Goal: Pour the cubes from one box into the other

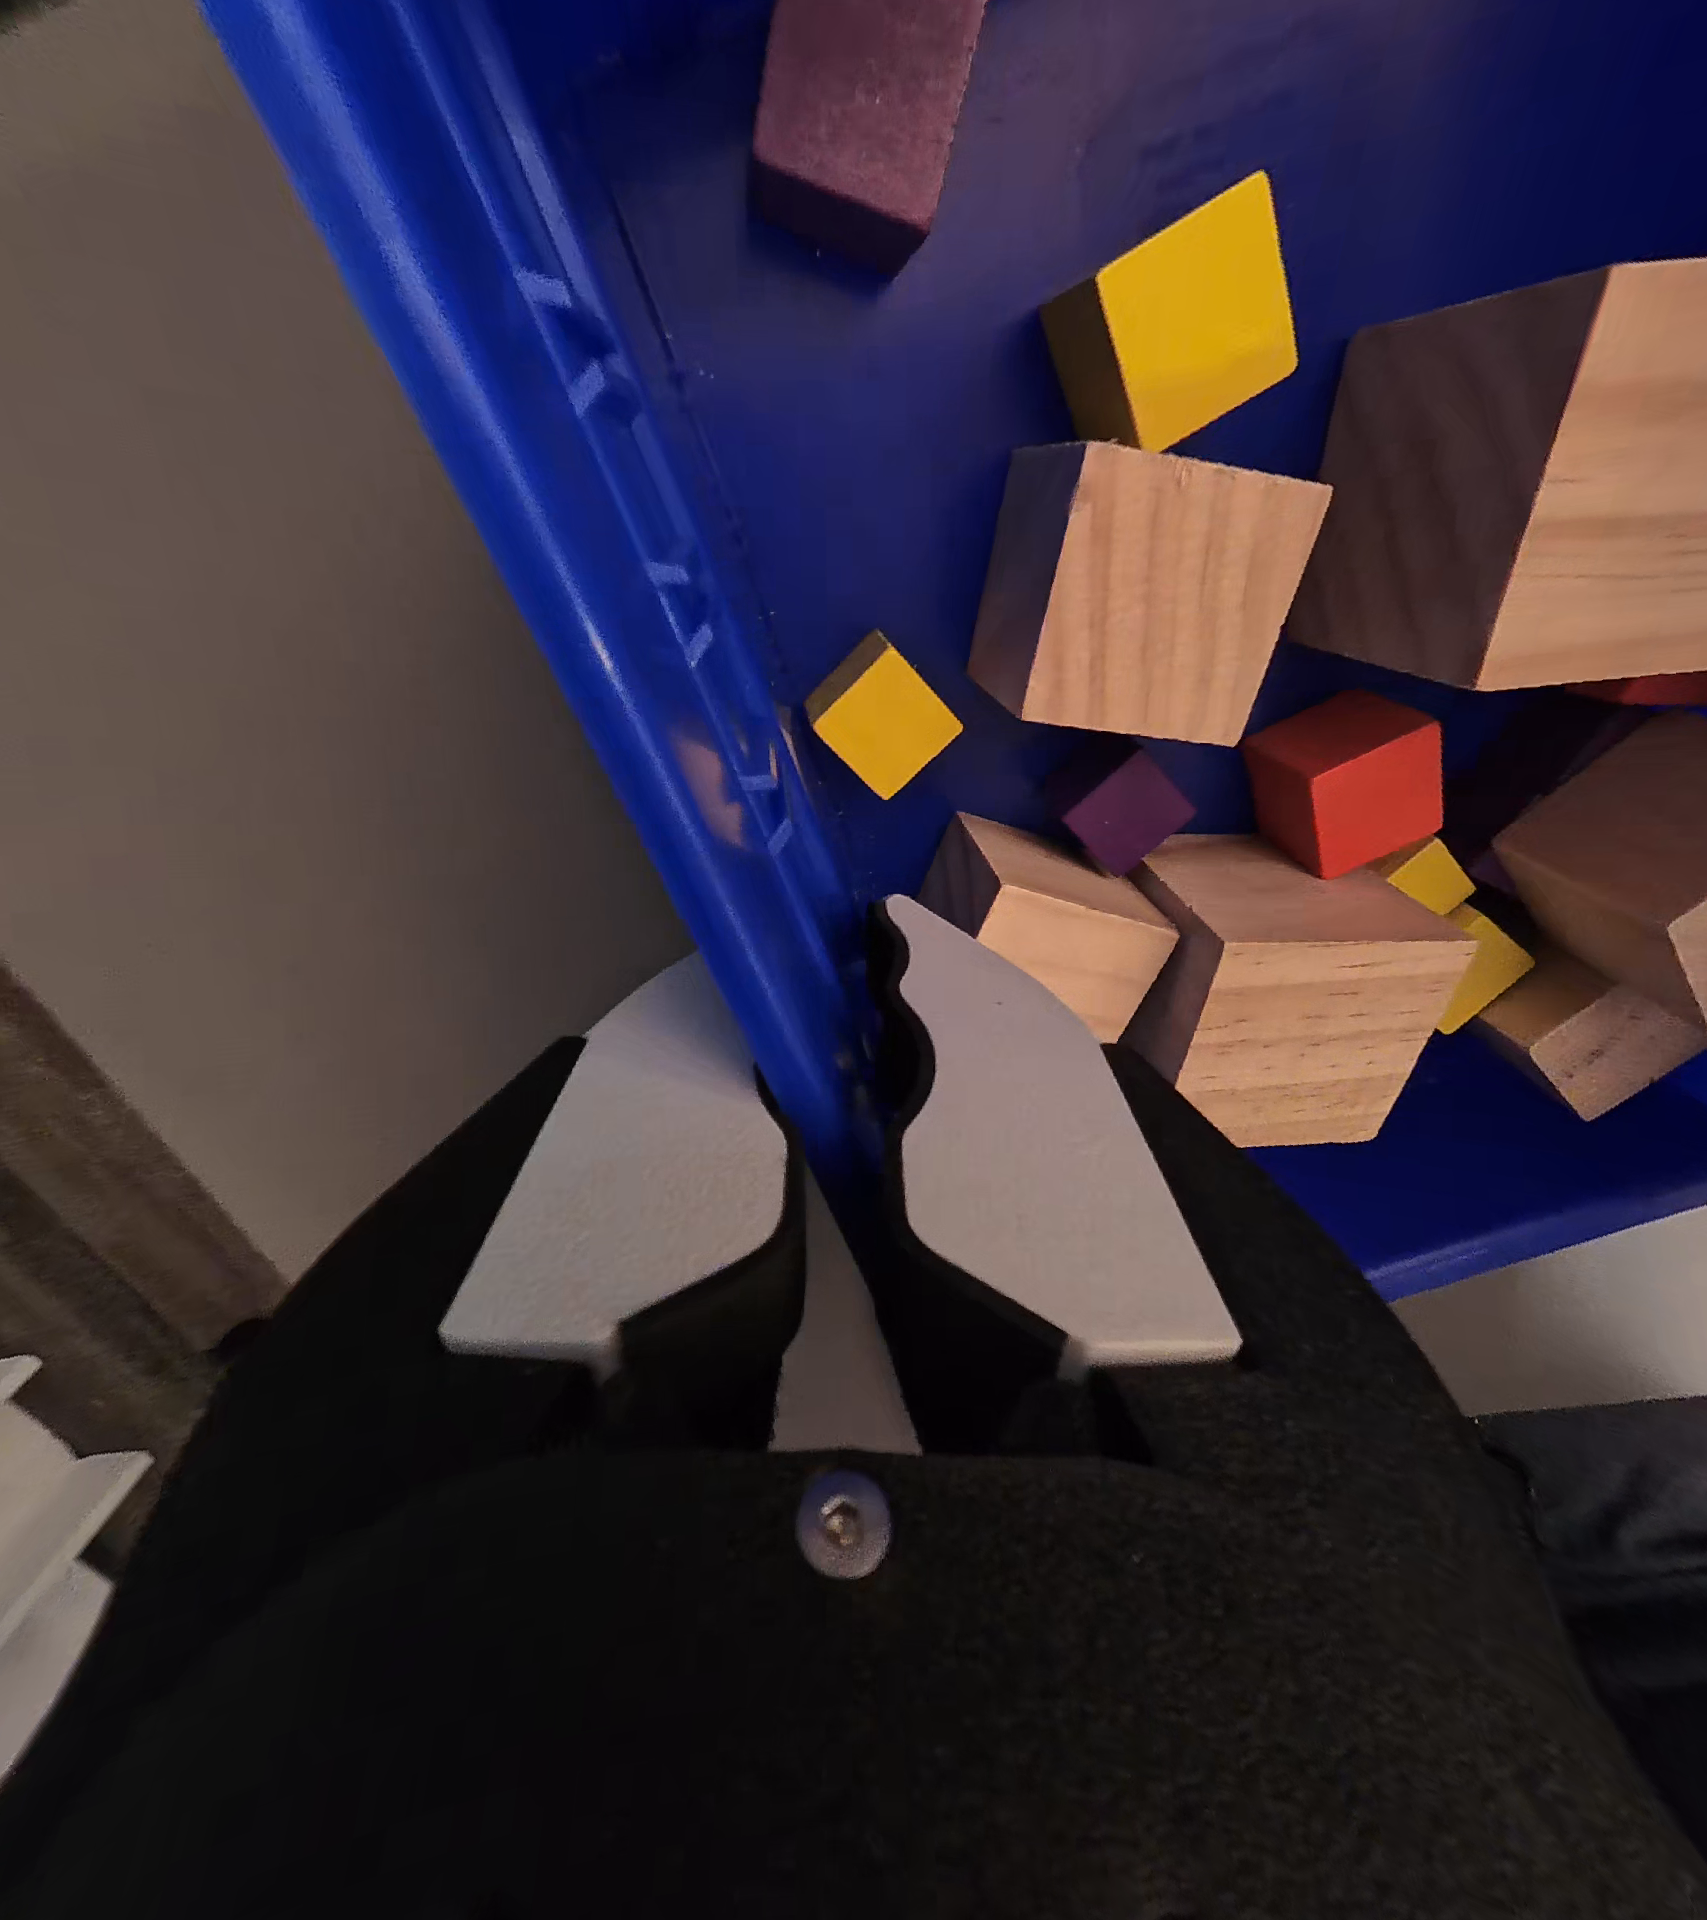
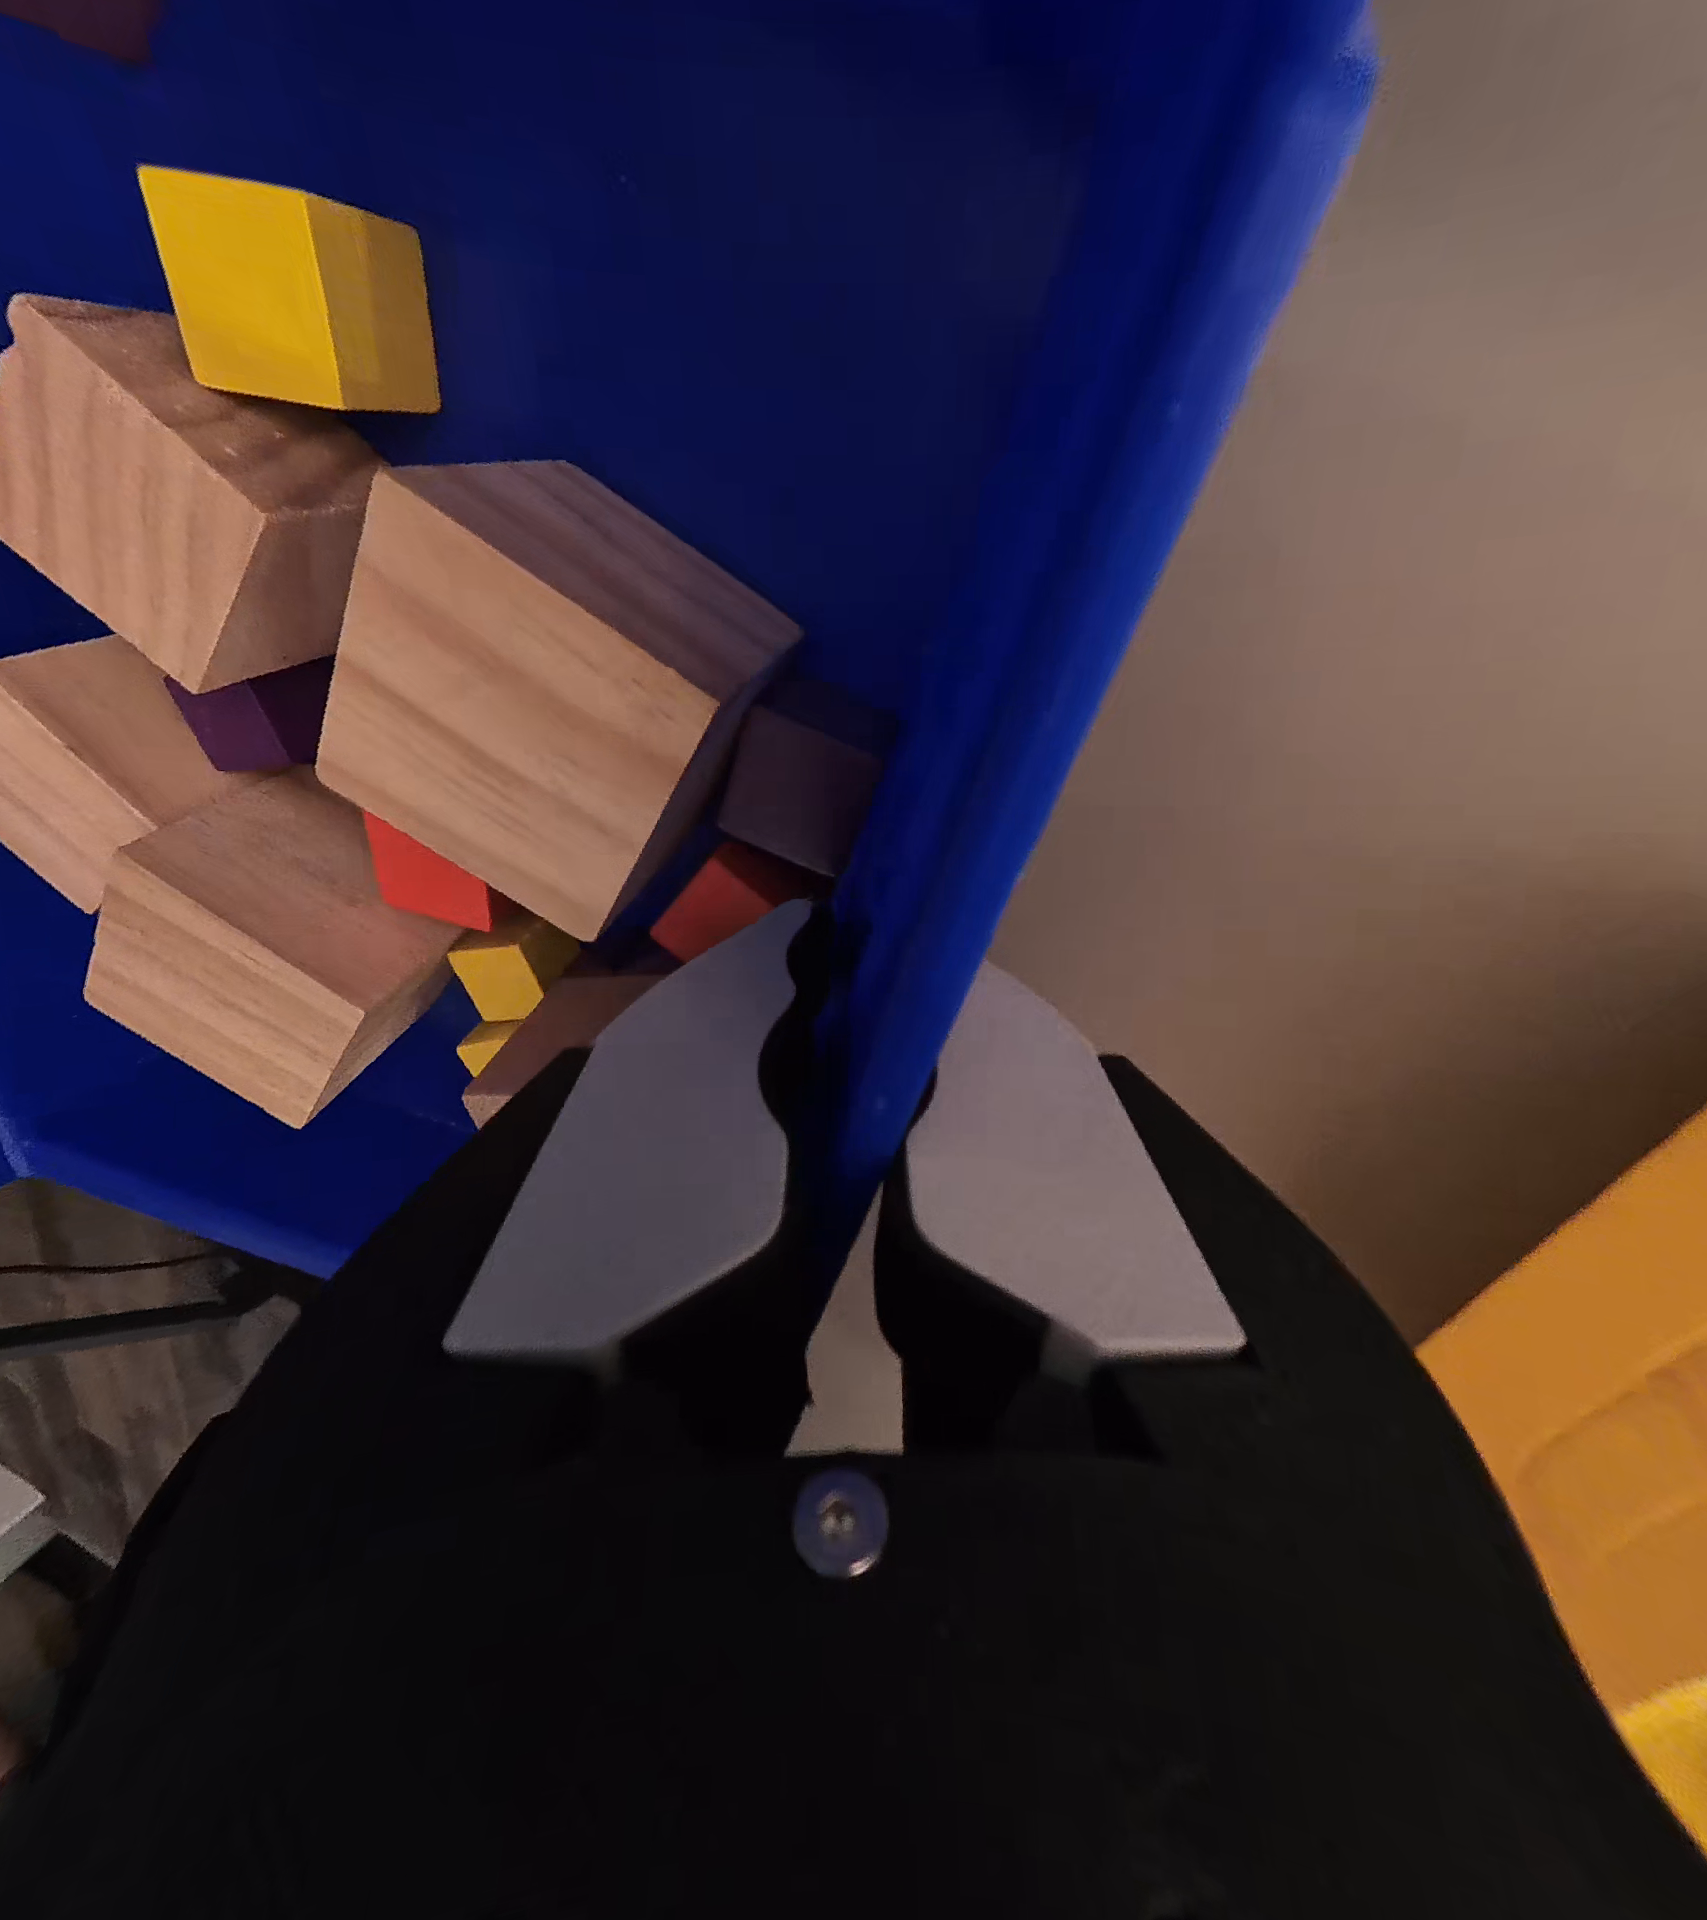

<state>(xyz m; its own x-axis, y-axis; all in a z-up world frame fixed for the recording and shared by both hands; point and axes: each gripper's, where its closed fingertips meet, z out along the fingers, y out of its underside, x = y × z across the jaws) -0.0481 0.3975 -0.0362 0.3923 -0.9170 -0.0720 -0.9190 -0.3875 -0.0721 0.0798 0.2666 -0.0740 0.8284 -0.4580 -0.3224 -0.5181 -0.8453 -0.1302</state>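
Left gripper clamped on the left wall of the blue box, one finger outside, one inside, jaws nearly closed on the plastic. Right gripper pinches the opposite wall of the blue box the same way. Box is held tilted, cubes heaped in its lower corner near the fingers: big plain wood cubes, yellow cubes, a red cube, small purple cube. A larger purple block sits apart, higher up the floor. Right view shows the wood cubes and a yellow cube above them. Yellow box lower right, beside the right gripper.
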